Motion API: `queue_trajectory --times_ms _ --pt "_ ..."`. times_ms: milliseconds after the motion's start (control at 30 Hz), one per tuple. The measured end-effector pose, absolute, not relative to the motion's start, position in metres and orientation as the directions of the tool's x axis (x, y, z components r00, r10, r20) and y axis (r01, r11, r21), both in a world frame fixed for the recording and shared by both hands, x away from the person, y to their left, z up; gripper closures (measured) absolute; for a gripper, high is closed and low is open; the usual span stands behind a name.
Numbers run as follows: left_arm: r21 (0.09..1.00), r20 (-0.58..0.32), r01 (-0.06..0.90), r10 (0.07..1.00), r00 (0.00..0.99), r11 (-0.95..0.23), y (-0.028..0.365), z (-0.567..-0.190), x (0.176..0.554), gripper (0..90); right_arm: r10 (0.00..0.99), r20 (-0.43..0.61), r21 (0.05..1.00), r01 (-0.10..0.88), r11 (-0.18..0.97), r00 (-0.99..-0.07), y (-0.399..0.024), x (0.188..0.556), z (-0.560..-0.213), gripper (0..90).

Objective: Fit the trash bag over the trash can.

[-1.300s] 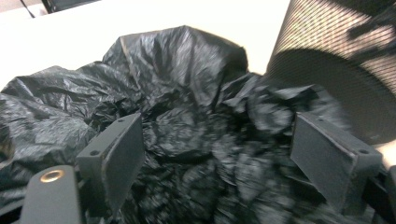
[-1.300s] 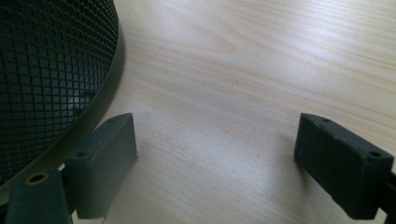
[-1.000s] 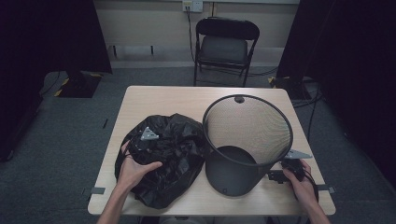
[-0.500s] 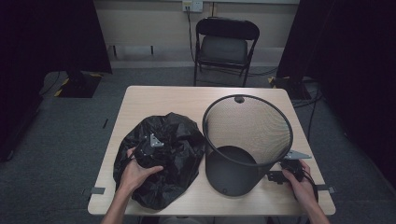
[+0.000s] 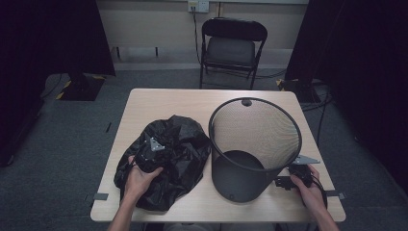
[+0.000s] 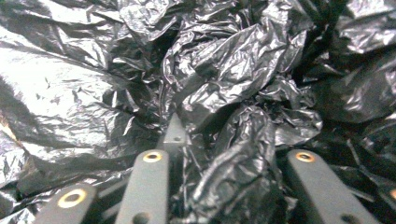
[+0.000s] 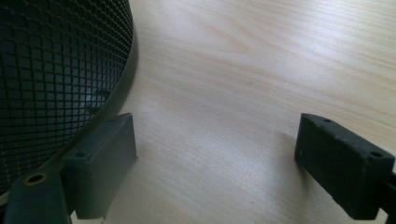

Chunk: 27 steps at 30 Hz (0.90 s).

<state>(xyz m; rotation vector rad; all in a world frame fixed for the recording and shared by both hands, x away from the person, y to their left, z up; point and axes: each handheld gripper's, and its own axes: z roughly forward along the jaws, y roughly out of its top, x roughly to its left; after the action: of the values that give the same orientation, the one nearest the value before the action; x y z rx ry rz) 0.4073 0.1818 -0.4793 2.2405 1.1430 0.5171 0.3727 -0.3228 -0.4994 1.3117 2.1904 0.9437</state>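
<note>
Wooden table (image 5: 159,101), with black mesh bin (image 5: 252,144) leaning near the right front corner, just beside crumpled glossy black bag (image 5: 185,144) heaped toward the left front edge. On the bag, left gripper (image 5: 150,153), jaws just been closing, clenched on a plastic fold (image 6: 233,158). By the bin's base, right gripper (image 5: 281,182), released, jaws wide over bare wood.

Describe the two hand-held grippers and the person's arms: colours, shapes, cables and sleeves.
The left gripper and right gripper are black, each topped by a grey three-cornered plate. The left's jaw arms are flat grey bars with brass-ringed holes. The right's fingers are dark rectangular blocks. A black cable trails from the right gripper. Both forearms are bare, no sleeves.
</note>
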Motion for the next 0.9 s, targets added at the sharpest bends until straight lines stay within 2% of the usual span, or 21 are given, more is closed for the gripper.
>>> queue_trajectory --times_ms 100,233,333,533,800,900 --pt "0.654 0.077 0.594 0.822 0.564 -0.468 0.182 -0.479 0.407 69.4 0.882 -0.008 0.730 0.600 0.328 -0.472 -0.322 0.373 -0.499 11.7" --pt "0.700 0.027 0.572 0.816 0.577 -0.428 0.185 -0.474 0.405 72.3 0.881 -0.008 0.730 0.599 0.329 -0.474 -0.322 0.373 -0.499 11.6" --pt "0.747 -0.025 0.553 0.816 0.578 -0.369 0.189 -0.467 0.402 72.7 0.881 -0.008 0.730 0.600 0.329 -0.473 -0.322 0.373 -0.499 11.6" --pt "0.829 -0.071 0.490 0.819 0.569 -0.269 0.198 -0.454 0.395 73.0 0.881 -0.008 0.730 0.600 0.328 -0.472 -0.321 0.373 -0.499 11.6" --pt "0.883 -0.093 0.426 0.816 0.571 -0.198 0.204 -0.434 0.388 73.2 0.882 -0.002 0.730 0.602 0.323 -0.470 -0.321 0.373 -0.499 11.7" --pt "0.902 -0.131 0.410 0.816 0.562 -0.137 0.208 -0.427 0.386 73.1 0.882 -0.002 0.731 0.602 0.322 -0.470 -0.321 0.373 -0.499 11.7"
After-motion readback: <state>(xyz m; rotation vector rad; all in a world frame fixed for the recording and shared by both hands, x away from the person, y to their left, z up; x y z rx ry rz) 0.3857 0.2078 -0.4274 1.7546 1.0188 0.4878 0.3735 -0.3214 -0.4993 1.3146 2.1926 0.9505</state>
